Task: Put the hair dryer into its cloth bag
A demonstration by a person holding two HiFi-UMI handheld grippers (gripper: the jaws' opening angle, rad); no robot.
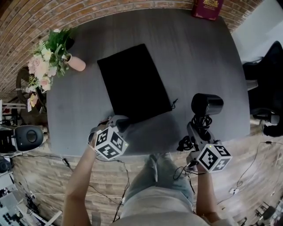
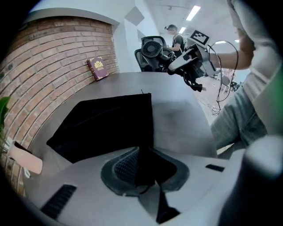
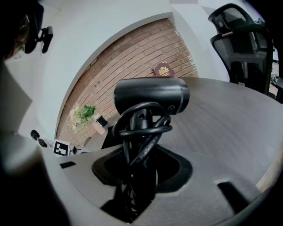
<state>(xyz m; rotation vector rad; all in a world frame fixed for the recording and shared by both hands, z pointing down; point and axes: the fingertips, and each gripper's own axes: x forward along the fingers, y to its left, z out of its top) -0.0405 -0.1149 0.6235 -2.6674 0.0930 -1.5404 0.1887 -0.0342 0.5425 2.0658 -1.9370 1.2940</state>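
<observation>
Left gripper is pinched on the near corner of the cloth bag, which lies flat on the table. The right gripper is clamped on the hair dryer handle, off to the bag's right and clear of it. My worry: that pinch may have caught both layers, so the mouth won't open, and the looped cord could snag the edge.

1. One cloth bag, mid-table.
2. One hair dryer, near right.
3. Two grippers: left gripper, right gripper.
4. One flower vase, far left.
5. One red book, far right.
6. One table.
</observation>
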